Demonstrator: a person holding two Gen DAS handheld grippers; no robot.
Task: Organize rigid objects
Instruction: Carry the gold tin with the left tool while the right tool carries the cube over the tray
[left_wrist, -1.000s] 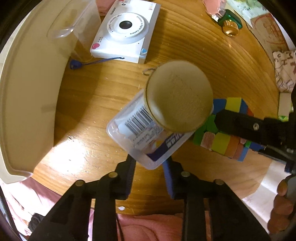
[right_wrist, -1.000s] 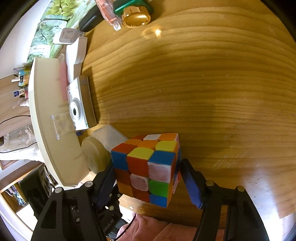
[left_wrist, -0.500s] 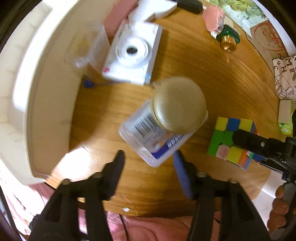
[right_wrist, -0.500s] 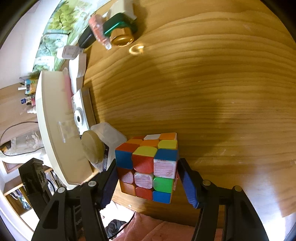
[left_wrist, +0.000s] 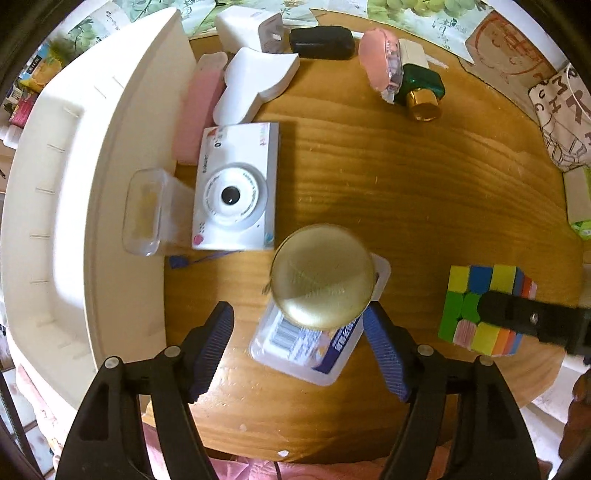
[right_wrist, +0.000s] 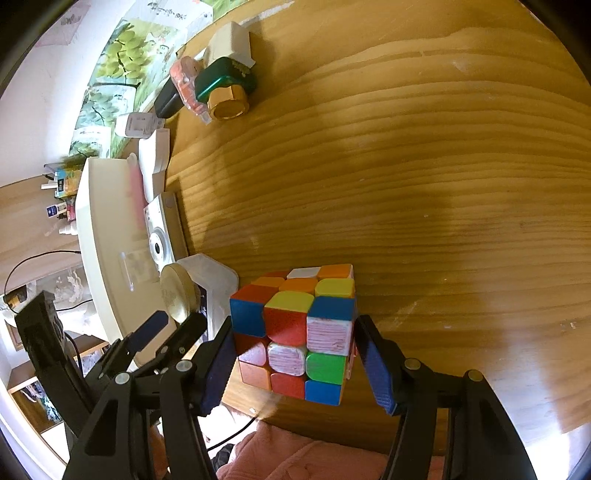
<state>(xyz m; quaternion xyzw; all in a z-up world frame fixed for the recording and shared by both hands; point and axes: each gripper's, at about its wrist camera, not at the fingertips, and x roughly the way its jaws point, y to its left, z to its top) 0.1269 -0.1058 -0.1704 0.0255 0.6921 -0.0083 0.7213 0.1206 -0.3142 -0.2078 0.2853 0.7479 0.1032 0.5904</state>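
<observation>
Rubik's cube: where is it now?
Right wrist view: the Rubik's cube sits between the right gripper pads, right of the clear box.

Warm dim light, soft shadows, fisheye warp + dark edges, slight blur.

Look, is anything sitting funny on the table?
Yes. The round gold tin sits on top of a clear plastic box and hangs past its edge, instead of resting flat on the table.

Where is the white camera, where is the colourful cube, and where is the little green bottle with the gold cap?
white camera (left_wrist: 232, 195): left wrist view, on its round lens ring.
colourful cube (right_wrist: 295, 325): right wrist view, on its front face.
green bottle (left_wrist: 421, 83): left wrist view, on its green body.
</observation>
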